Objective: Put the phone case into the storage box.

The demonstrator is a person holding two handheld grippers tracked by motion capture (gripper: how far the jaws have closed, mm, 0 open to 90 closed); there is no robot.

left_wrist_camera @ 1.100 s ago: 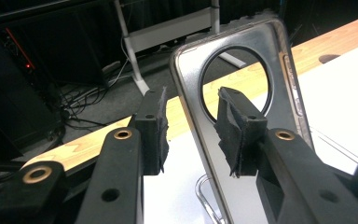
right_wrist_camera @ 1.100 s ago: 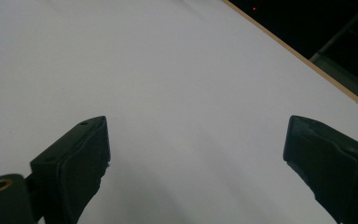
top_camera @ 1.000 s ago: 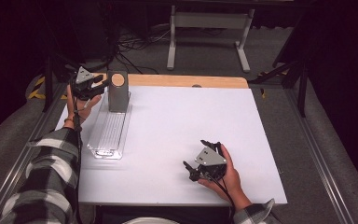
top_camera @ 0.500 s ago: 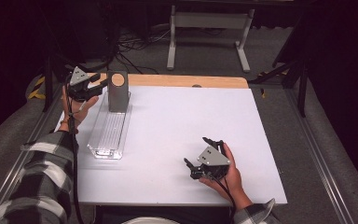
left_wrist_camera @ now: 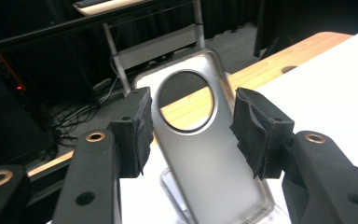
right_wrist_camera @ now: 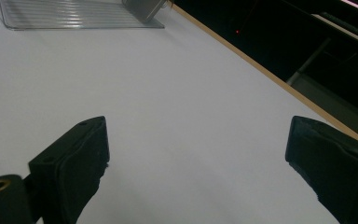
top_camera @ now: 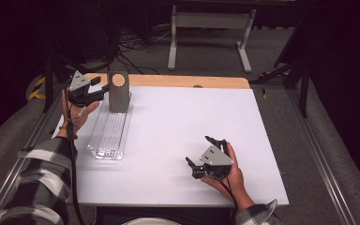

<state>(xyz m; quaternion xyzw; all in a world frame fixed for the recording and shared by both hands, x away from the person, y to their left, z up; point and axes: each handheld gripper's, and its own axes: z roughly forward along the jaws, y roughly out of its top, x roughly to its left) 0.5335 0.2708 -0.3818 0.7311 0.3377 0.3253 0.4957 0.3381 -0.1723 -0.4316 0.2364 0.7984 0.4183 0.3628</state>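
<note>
1. Left tongs [left_wrist_camera: 191, 128] have just been opening; the pads now stand apart, clear of the grey phone case [left_wrist_camera: 205, 154] between them.
2. So the case looks released, propped upright at the far end of the clear tray [top_camera: 110, 129] on the bench [top_camera: 178, 122].
3. Right tongs [top_camera: 205, 153] sit wide apart, empty, near the bench's front.

The table [top_camera: 178, 140] has a plain white top, and along its far edge runs a strip of light brown wood [top_camera: 187, 81]. On the left part of this white top lies a clear tray [top_camera: 110, 133] with fine ribs, and at the tray's far end stands a silver-grey phone case [top_camera: 118, 91] with a round hole. Both grippers, the left gripper [top_camera: 98, 89] and the right gripper [top_camera: 199, 152], are black with a grey plate. The sleeve [top_camera: 33, 183] beside the table has black and white checks.
</note>
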